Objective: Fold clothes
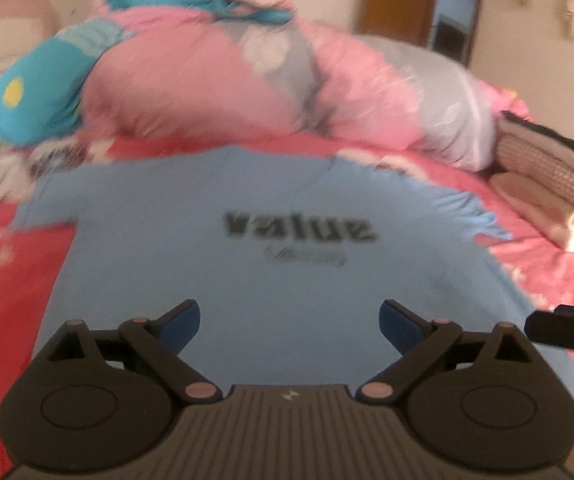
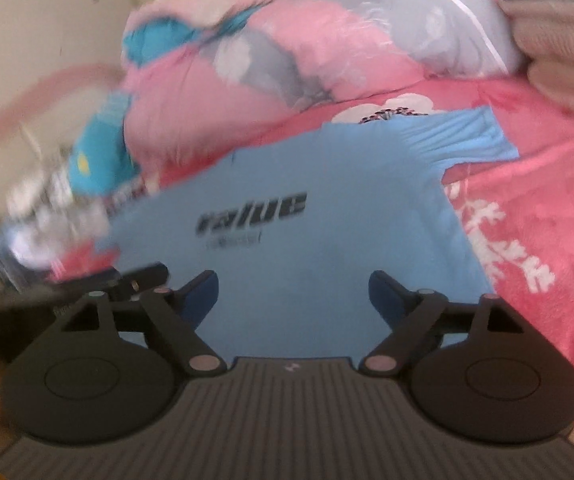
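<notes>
- Quilt — pink and grey, bunched up — lies beyond both grippers; a stack of folded clothes sits far right of the left gripper.
- Both grippers tilt downward over the bed, side by side, nothing in their way.
- Shirt, light blue, lies spread flat just ahead of and under the left gripper and right gripper; jaws of both gape wide, empty.

The left gripper and the right gripper look the same: black arms, round black sides and a ridged grey middle. Each has blue pads on its fingers and small pink pins at the joints.
</notes>
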### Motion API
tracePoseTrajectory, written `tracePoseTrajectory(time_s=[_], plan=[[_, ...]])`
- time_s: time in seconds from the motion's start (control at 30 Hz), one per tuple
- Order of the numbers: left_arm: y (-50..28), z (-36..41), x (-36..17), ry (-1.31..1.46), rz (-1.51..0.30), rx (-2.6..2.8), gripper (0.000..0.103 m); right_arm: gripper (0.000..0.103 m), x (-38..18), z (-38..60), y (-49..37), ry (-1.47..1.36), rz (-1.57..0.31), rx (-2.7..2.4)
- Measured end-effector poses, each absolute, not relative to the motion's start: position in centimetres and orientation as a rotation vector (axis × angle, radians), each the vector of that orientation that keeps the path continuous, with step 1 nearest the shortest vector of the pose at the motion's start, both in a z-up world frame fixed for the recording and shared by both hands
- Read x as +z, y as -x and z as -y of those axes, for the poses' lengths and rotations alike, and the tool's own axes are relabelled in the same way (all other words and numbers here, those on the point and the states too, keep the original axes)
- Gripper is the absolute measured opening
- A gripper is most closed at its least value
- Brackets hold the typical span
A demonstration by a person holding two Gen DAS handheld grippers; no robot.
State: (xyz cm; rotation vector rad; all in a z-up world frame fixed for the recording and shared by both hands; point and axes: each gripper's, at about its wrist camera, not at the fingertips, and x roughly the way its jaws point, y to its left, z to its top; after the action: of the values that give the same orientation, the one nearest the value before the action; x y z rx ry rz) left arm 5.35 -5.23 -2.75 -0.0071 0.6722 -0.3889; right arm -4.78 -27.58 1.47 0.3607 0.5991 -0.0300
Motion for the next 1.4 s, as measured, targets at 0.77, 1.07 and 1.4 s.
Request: tracePoseTrajectory(time_s=[0.77,1.07,1.4], plan=[[-3.7,1.9,-7.4,-0.031,-0.73,-0.242,0.103,0.102,-4.3,21.4,2.9,-0.098,-0.726,-0.211],[-4.4,1.8,-7.2,-0.015,-0.786,-0.236,0.103,0.102,-5.7,22.0,2.5,-0.116,-0.751,-0.22],[-4.6,1.8,-7.1,-0.011,-0.804,-0.23,0.103,0.102,-5.8,22.2,2.5,-0.154,-0.75,-0.232]])
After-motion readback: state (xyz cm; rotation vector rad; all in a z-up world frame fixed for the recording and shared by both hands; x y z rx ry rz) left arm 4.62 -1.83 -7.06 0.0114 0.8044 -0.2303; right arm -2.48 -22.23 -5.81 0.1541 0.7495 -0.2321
